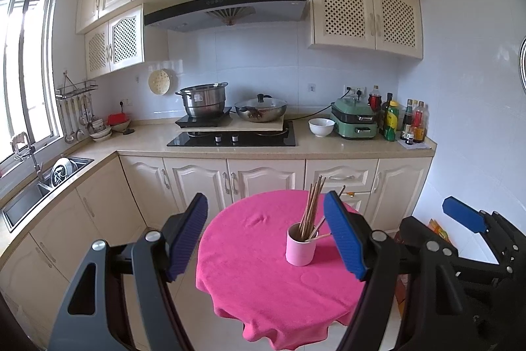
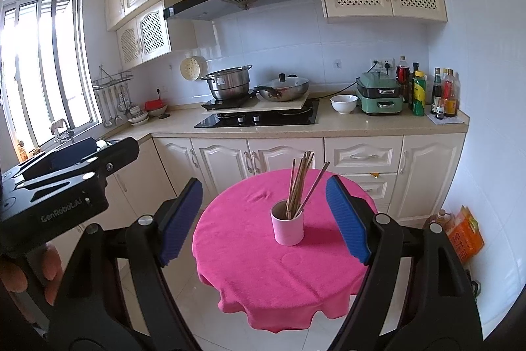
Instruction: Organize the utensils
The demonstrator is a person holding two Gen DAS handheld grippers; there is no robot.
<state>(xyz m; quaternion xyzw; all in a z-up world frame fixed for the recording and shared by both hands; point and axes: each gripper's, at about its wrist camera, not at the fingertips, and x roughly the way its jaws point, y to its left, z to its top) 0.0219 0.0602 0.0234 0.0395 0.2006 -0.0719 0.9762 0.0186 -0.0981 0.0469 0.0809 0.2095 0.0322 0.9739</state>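
A pink cup (image 1: 299, 247) (image 2: 287, 227) stands upright on a round table draped in a pink cloth (image 1: 256, 278) (image 2: 269, 272). Several wooden chopsticks (image 1: 312, 206) (image 2: 297, 183) stick out of it, some leaning to the right. My left gripper (image 1: 265, 197) is open and hangs short of the table's near edge, with nothing between its blue pads. My right gripper (image 2: 264, 180) is open too, held beside it at about the same distance from the cup. One blue pad (image 1: 463, 216) of the right gripper shows at the right of the left wrist view.
Behind the table runs a kitchen counter (image 1: 328, 147) with a hob (image 1: 231, 138), a steel pot (image 1: 203, 101), a wok (image 1: 261, 109), a white bowl (image 1: 321, 126), a green cooker (image 1: 355, 119) and bottles (image 1: 404, 120). A sink (image 1: 42, 186) lies left. A person's hand (image 2: 33, 272) holds the left gripper.
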